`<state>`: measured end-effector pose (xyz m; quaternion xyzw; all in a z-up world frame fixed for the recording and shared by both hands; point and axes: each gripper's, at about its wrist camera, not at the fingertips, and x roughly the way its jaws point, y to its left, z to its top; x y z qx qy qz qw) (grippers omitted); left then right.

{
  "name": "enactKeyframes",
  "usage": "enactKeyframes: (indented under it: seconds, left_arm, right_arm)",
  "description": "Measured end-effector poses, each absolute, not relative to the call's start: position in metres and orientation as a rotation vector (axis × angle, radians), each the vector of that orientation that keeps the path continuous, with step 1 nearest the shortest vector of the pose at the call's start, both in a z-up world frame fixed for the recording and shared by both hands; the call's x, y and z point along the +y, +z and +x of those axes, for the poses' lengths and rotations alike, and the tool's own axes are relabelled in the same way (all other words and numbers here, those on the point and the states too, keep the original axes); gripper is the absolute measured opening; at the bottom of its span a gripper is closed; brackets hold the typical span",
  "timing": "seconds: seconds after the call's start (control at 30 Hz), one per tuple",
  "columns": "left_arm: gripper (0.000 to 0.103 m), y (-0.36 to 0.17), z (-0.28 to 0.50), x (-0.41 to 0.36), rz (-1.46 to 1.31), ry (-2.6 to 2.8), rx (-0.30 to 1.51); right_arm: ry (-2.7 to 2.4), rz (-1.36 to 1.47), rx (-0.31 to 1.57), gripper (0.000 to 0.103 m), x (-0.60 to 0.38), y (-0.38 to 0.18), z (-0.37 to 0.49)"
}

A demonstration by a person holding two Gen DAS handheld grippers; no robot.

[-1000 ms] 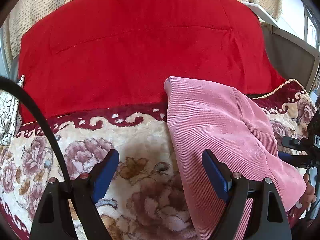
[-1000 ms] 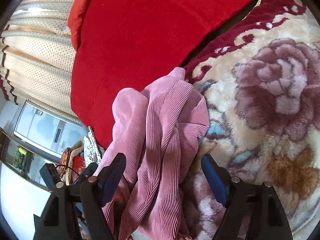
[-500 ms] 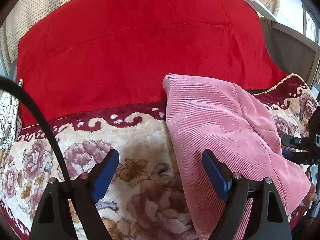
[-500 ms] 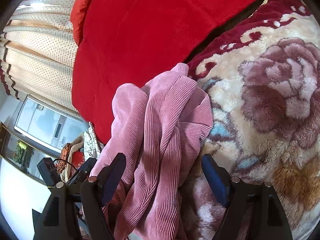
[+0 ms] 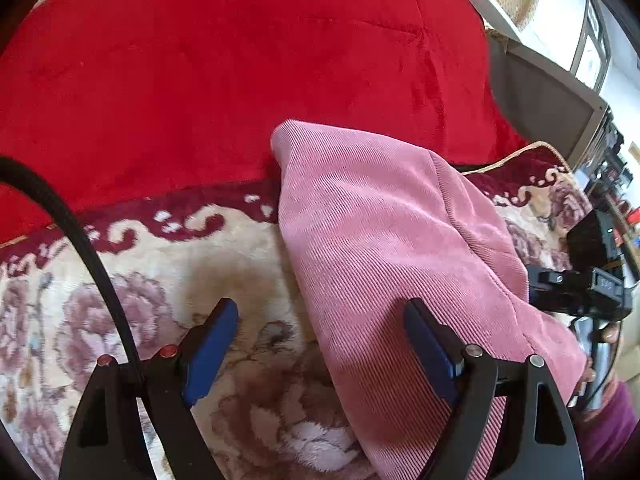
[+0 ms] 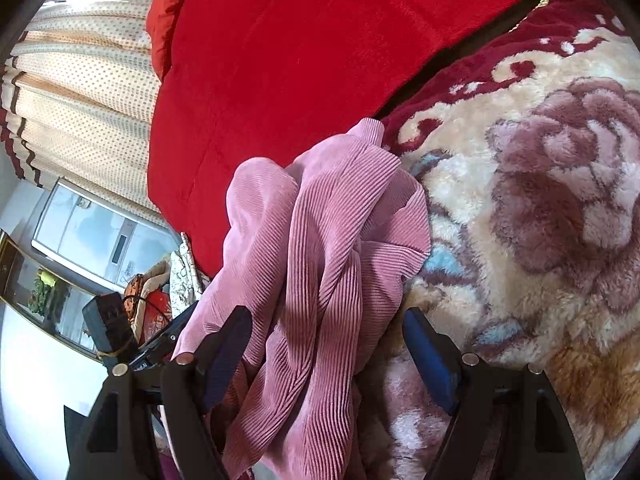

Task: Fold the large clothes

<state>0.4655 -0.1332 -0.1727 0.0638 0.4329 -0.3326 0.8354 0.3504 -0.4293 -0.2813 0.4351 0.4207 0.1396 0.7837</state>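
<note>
So the pink corduroy garment (image 5: 384, 248) is lying on the floral plush blanket (image 5: 192, 264), running from the edge of the red blanket (image 5: 240, 72) down toward the camera. In the left wrist view the left claw (image 5: 320, 340) is wide, both blue pads clear of everything. The garment's left edge falls right in the gap between the fingers: the right finger (image 5: 428, 348) sits over the pink cloth, the left finger (image 5: 212, 344) over bare floral pile. Not pinching anything. It's angled pretty steeply down at the bed.

From the right wrist view, the same garment (image 6: 320, 248) looks bunched into long folds, and the right claw (image 6: 324, 344) is also wide, with the folds passing up between its fingers. Neither pad presses the cloth as far as I can see, though the left finger (image 6: 224, 352) has fabric right next to it. This one points down at a shallower slant.

The right claw's black body shows at the far right of the left view (image 5: 576, 292), just off the garment's right edge, with a hand (image 5: 604, 344) wrapped round the handle and a purple sleeve (image 5: 612, 428) below it
</note>
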Motion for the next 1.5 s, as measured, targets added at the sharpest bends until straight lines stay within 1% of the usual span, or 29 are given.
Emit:
enactKeyframes:
  seconds: [0.23,0.37,0.43,0.5,0.53,0.57,0.67,0.77,0.8,0.83,0.87,0.9,0.93,0.97,1.03,1.1,1.17,1.3,1.5]
  left_arm:
    - [0.088,-0.185,0.482,-0.137,0.058,-0.771,0.988]
    - [0.089,-0.193,0.494,-0.14,-0.03,-0.844,1.051]
    - [0.089,-0.198,0.498,-0.144,-0.077,-0.894,1.096]
    - [0.089,-0.205,0.501,-0.151,-0.13,-0.962,1.142]
    - [0.094,-0.207,0.499,-0.156,-0.126,-0.973,1.146]
    - [0.095,-0.207,0.495,-0.16,-0.105,-0.971,1.136]
    - [0.095,-0.209,0.493,-0.166,-0.109,-0.96,1.127]
    - [0.094,-0.206,0.49,-0.168,-0.105,-0.945,1.111]
    - [0.091,-0.204,0.488,-0.168,-0.108,-0.937,1.101]
    - [0.085,-0.202,0.484,-0.166,-0.104,-0.932,1.09]
    - [0.079,-0.199,0.483,-0.166,-0.095,-0.927,1.075]
    - [0.077,-0.197,0.481,-0.166,-0.09,-0.922,1.064]
    - [0.071,-0.195,0.48,-0.166,-0.088,-0.916,1.055]
    - [0.065,-0.193,0.48,-0.166,-0.087,-0.906,1.047]
    - [0.059,-0.189,0.479,-0.165,-0.084,-0.894,1.034]
    - [0.055,-0.184,0.475,-0.164,-0.07,-0.885,1.013]
    - [0.052,-0.176,0.47,-0.163,-0.053,-0.883,0.996]
    - [0.05,-0.156,0.457,-0.151,-0.041,-0.885,0.961]
    - [0.05,-0.122,0.43,-0.115,-0.046,-0.841,0.901]
  right_arm:
    - [0.364,0.952,0.914,0.081,-0.425,-0.286,0.362]
    - [0.418,0.996,0.895,0.088,-0.424,-0.286,0.365]
    - [0.451,1.029,0.888,0.089,-0.422,-0.287,0.37]
    - [0.474,1.045,0.887,0.095,-0.418,-0.287,0.375]
    - [0.486,1.05,0.884,0.096,-0.416,-0.287,0.377]
    - [0.498,1.058,0.878,0.1,-0.414,-0.287,0.379]
    - [0.514,1.07,0.868,0.103,-0.408,-0.286,0.383]
    - [0.502,1.042,0.88,0.103,-0.399,-0.285,0.387]
    - [0.497,1.023,0.886,0.102,-0.396,-0.283,0.387]
    - [0.485,1.003,0.891,0.101,-0.392,-0.281,0.388]
    - [0.473,0.989,0.897,0.096,-0.388,-0.28,0.388]
    - [0.464,0.98,0.905,0.089,-0.383,-0.279,0.388]
    - [0.455,0.979,0.908,0.085,-0.381,-0.278,0.388]
    - [0.441,0.979,0.906,0.077,-0.379,-0.276,0.388]
    - [0.414,0.953,0.908,0.065,-0.376,-0.27,0.387]
    - [0.389,0.916,0.905,0.057,-0.37,-0.262,0.385]
    - [0.366,0.871,0.901,0.053,-0.367,-0.255,0.382]
    - [0.357,0.811,0.871,0.049,-0.357,-0.235,0.374]
    - [0.404,0.772,0.819,0.048,-0.335,-0.202,0.357]
